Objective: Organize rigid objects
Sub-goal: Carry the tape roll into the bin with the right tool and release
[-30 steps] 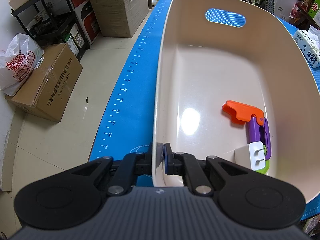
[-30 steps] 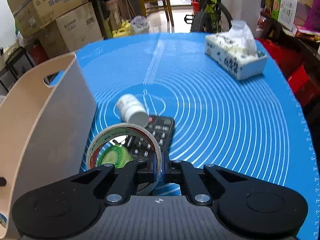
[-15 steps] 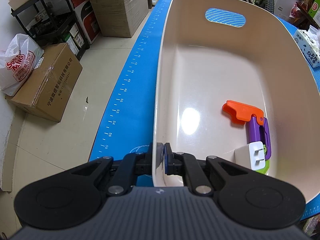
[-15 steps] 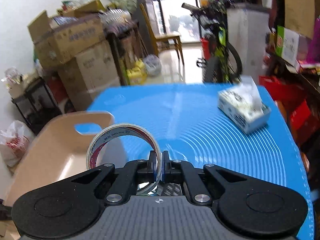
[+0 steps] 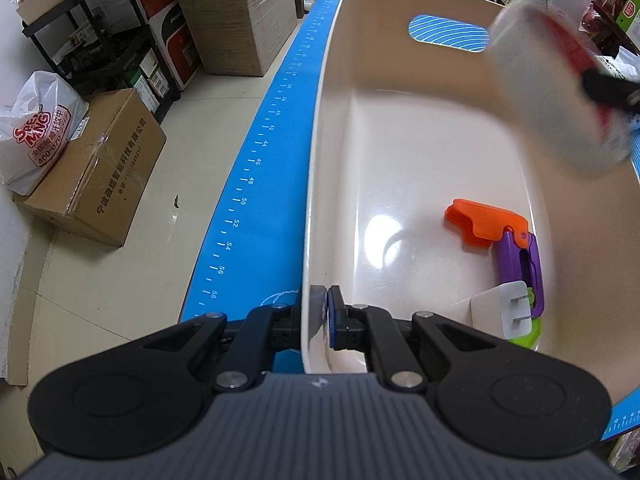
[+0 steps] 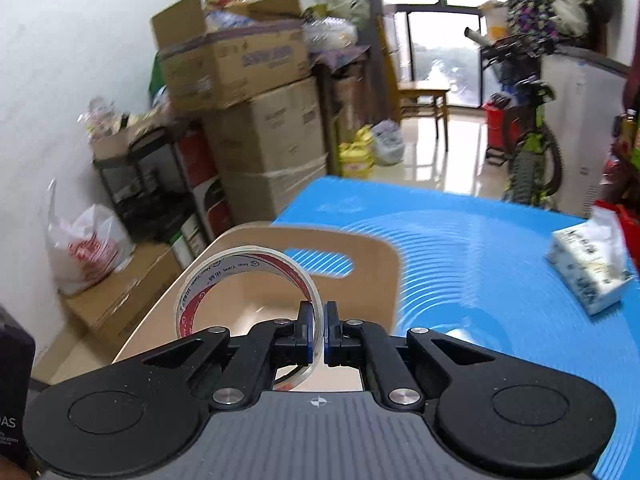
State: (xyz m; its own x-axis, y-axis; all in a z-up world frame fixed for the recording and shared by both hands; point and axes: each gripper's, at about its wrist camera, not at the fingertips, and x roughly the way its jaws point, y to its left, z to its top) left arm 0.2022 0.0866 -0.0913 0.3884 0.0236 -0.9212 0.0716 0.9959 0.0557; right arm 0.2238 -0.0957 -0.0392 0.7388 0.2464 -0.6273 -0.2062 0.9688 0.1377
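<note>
A cream plastic bin (image 5: 400,140) lies on the blue mat. My left gripper (image 5: 323,312) is shut on the bin's near rim. Inside the bin lie an orange and purple toy (image 5: 496,236) and a white plug adapter (image 5: 504,312) over something green. My right gripper (image 6: 318,332) is shut on the wall of a clear tape roll (image 6: 240,280) with a red and white core, held up over the bin (image 6: 372,256). In the left wrist view the tape roll (image 5: 556,92) appears blurred above the bin's right side, with a black right finger (image 5: 608,88) on it.
A tissue pack (image 6: 588,272) sits on the blue mat (image 6: 480,248) to the right. Cardboard boxes (image 6: 256,128), a black shelf and a white plastic bag (image 6: 84,248) stand on the floor left of the table. A bicycle (image 6: 528,144) stands beyond the table's far end.
My right gripper has lifted the tape roll off the mat, away from the remote and white bottle, and carried it left over the bin. The left gripper has kept still on the rim.
</note>
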